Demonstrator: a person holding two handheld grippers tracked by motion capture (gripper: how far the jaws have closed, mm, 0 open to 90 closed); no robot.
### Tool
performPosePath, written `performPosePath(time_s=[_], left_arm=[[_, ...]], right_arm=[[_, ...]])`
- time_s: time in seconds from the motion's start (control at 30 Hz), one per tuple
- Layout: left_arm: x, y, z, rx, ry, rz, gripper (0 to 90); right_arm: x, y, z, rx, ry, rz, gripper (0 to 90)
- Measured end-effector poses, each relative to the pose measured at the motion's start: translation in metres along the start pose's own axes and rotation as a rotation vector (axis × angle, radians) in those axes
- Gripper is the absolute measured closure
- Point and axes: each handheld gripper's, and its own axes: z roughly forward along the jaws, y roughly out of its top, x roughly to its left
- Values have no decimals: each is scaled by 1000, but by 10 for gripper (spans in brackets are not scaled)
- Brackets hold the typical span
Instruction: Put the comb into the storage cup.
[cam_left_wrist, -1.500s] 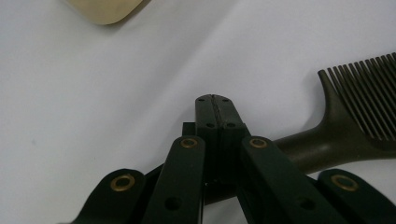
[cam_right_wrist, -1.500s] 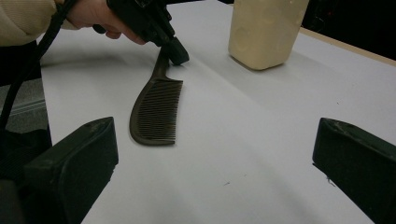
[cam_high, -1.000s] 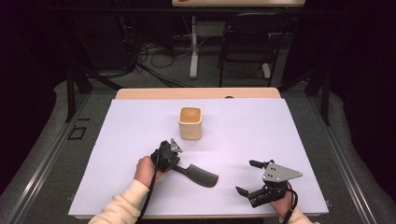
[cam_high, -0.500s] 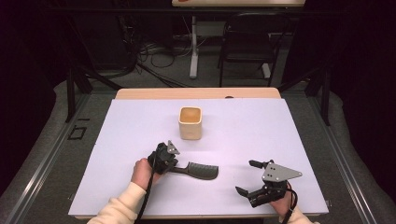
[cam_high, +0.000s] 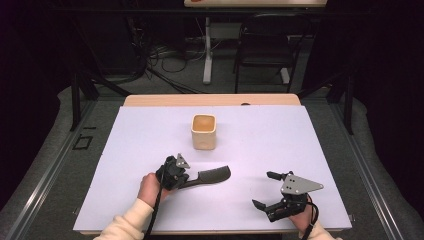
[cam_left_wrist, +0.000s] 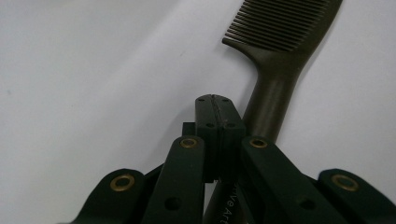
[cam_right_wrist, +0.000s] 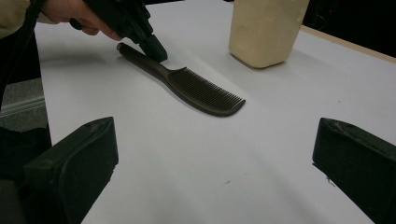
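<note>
We see the dark comb (cam_high: 212, 175) lying flat on the white table (cam_high: 310, 135), in front of the cream cup (cam_high: 203, 131) and well apart from it; our left gripper (cam_high: 186, 176) has its jaws pressed together with nothing between them, tips resting just beside the comb's handle; our right gripper (cam_high: 264, 189) sits near the table's front edge, well apart from the comb, jaws spread wide and empty.

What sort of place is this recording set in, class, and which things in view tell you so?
Probably a lab or workshop set up for recording: a white-covered table on a frame, loose cables across the floor behind it, and an office chair in a dark room.
</note>
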Motion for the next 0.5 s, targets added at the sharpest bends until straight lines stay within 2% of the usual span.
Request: performPosePath(time_s=[0.5], left_arm=[[-2,-4,-3,-17,10,-8,875]], right_arm=[[0,0,0,2,1,-2,0]])
